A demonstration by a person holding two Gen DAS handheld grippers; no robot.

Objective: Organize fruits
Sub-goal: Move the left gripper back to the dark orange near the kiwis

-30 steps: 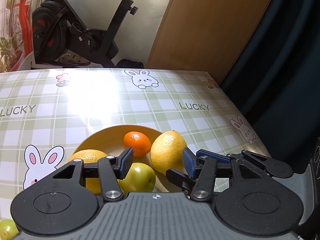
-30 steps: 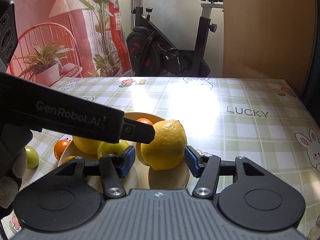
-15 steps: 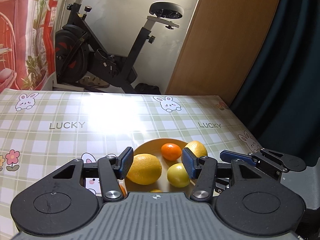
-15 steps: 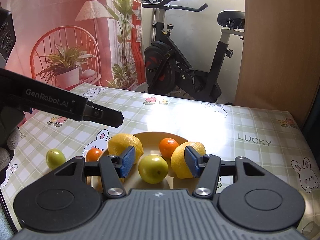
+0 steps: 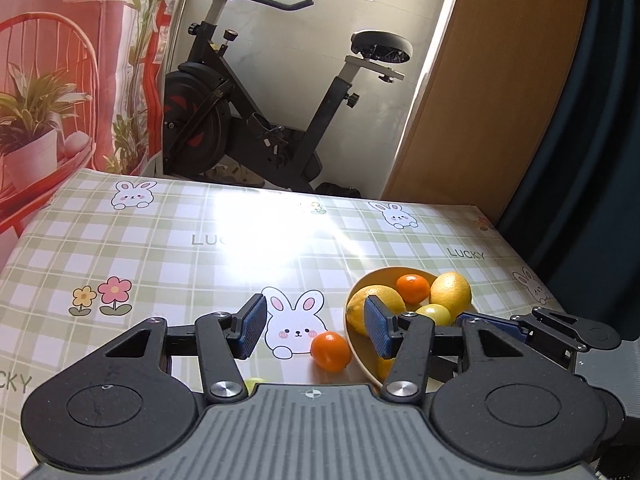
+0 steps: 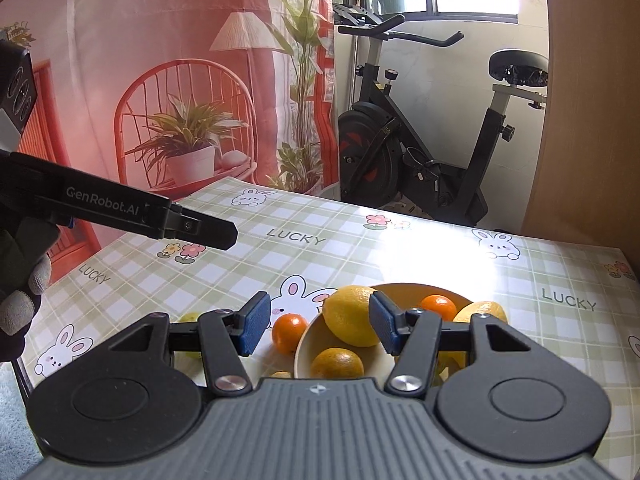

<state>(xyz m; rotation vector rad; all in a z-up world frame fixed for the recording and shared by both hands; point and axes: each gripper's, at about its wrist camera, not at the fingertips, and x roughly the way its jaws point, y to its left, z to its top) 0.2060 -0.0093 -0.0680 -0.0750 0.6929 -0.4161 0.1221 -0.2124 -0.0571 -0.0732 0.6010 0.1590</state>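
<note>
A yellow bowl on the checked tablecloth holds two lemons, a mandarin, a green-yellow fruit and another orange fruit. A loose mandarin lies on the cloth just left of the bowl. A green fruit lies further left, mostly hidden. My left gripper is open and empty above the loose mandarin. My right gripper is open and empty above the bowl's left rim.
An exercise bike stands behind the table's far edge. A wooden panel and dark curtain are at the right. The left gripper's body reaches in from the left in the right wrist view.
Both grippers have pulled back and risen from the bowl. The left one has swung left, so the bowl now sits at its right and the loose mandarin between its fingers' line.
</note>
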